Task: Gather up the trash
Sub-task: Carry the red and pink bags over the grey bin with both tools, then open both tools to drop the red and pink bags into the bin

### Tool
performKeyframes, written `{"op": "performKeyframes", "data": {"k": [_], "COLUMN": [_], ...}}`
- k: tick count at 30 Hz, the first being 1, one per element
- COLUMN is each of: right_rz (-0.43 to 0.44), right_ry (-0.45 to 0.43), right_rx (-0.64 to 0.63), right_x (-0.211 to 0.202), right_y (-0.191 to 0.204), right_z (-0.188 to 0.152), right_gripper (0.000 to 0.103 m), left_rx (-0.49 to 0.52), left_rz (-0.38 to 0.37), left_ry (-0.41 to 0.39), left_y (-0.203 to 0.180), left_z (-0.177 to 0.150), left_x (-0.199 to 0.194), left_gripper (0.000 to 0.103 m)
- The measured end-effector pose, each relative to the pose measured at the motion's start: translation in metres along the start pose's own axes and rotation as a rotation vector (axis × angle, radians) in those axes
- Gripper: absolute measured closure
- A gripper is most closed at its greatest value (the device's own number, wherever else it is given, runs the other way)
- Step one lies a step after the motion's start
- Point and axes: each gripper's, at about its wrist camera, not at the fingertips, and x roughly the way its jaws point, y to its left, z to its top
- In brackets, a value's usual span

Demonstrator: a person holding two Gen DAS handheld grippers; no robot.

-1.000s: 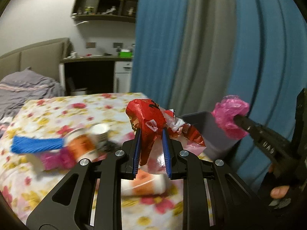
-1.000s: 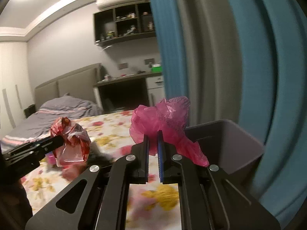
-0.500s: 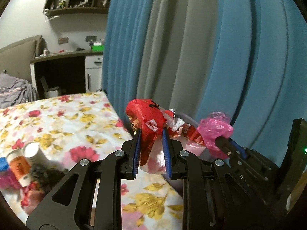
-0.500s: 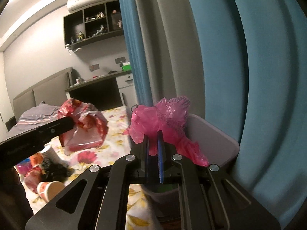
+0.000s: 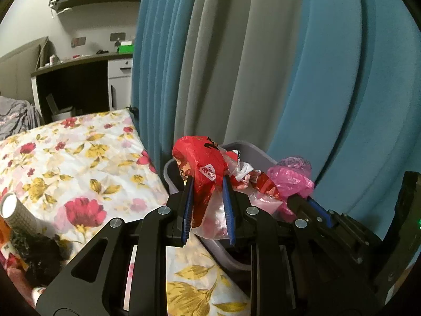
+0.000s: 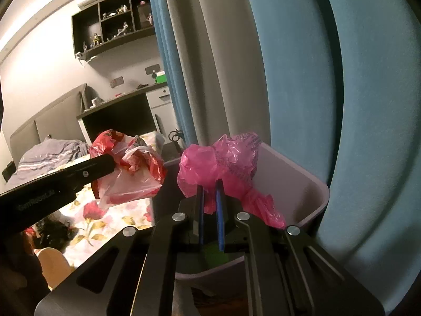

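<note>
The left tool [image 5: 208, 184] is clamped on a crumpled red and clear plastic bag [image 5: 205, 173], the blue-padded fingers [image 5: 188, 200] pinching it at the middle so that the clear lower part hangs down between them. The bag is held above the near rim of a grey plastic bin [image 5: 244, 150], which stands just beside the edge of the bed. The right tool [image 6: 209, 187] is closed tight on a scrunched pink plastic bag [image 6: 223, 163], whose bulk puffs out above the fingertips while a tail droops to the right. This bag hangs over the open mouth of the same bin [image 6: 302, 189]. In the left wrist view the two bags sit close together, pink to the right of red.

Beyond the bin hang blue and grey curtains [image 5: 236, 65]. To the left lies the bed under a floral sheet [image 5: 79, 163], with a white paper cup [image 5: 15, 210] and some dark, blurred litter [image 5: 39, 247] on it near the lower left.
</note>
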Motion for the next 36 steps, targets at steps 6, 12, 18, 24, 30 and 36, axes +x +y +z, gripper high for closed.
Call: {"op": "performKeyframes", "data": {"k": [6, 12, 18, 24, 30, 36], "right_rz": [-0.011, -0.018, -0.019, -0.014, -0.023, -0.042], "right_ry": [0.025, 0.041, 0.058, 0.077, 0.078, 0.061], "right_rx": [0.008, 0.013, 0.017, 0.018, 0.014, 0.021], "right_x": [0.014, 0.022, 0.03, 0.036, 0.037, 0.028], "right_y": [-0.001, -0.002, -0.003, -0.003, -0.002, -0.007], "right_z": [0.005, 0.005, 0.002, 0.001, -0.003, -0.008], "right_gripper": [0.094, 0.094, 0.093, 0.078, 0.061, 0.046], "left_rx": [-0.01, -0.024, -0.039, -0.08, -0.096, -0.113], "left_rz": [-0.012, -0.027, -0.051, -0.095, -0.124, -0.112], "left_ry": [0.034, 0.055, 0.083, 0.125, 0.14, 0.106], "left_y": [0.002, 0.003, 0.004, 0.009, 0.01, 0.01], "left_z": [0.001, 0.001, -0.001, -0.002, -0.005, -0.007], "left_x": [0.021, 0.035, 0.047, 0.061, 0.069, 0.059], "left_gripper": [0.082, 0.082, 0.082, 0.082, 0.073, 0.027]}}
